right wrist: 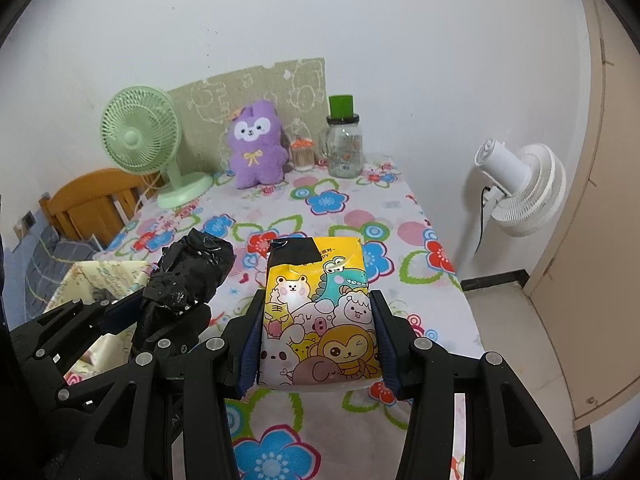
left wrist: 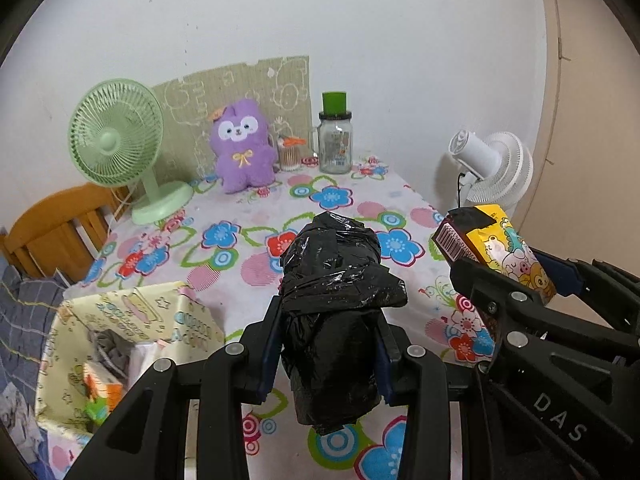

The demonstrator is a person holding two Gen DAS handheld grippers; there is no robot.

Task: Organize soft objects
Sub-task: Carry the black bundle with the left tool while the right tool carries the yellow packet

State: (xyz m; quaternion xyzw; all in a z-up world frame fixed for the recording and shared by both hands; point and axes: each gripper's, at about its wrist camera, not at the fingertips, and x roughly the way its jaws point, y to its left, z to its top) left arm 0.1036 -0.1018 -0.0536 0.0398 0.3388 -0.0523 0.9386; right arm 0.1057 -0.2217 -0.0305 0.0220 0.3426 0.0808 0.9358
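Observation:
My left gripper [left wrist: 330, 336] is shut on a black plastic bag bundle [left wrist: 332, 300] and holds it above the flowered table [left wrist: 224, 208]. The bundle also shows in the right wrist view [right wrist: 188, 276]. My right gripper [right wrist: 318, 340] is shut on a yellow cartoon-animal tissue pack [right wrist: 320, 320], also above the table; the pack shows at the right of the left wrist view [left wrist: 500, 252]. A pale yellow fabric bin [left wrist: 132, 344] stands at the table's near left and holds several soft items. A purple plush toy [left wrist: 242, 144] sits at the far edge of the table.
A green desk fan [left wrist: 120, 140] stands at the back left. A glass jar with a green lid [left wrist: 335, 136] and a cotton swab pot [left wrist: 289, 154] stand at the back. A white floor fan [right wrist: 520, 184] stands right of the table. A wooden chair [left wrist: 56, 228] is at the left.

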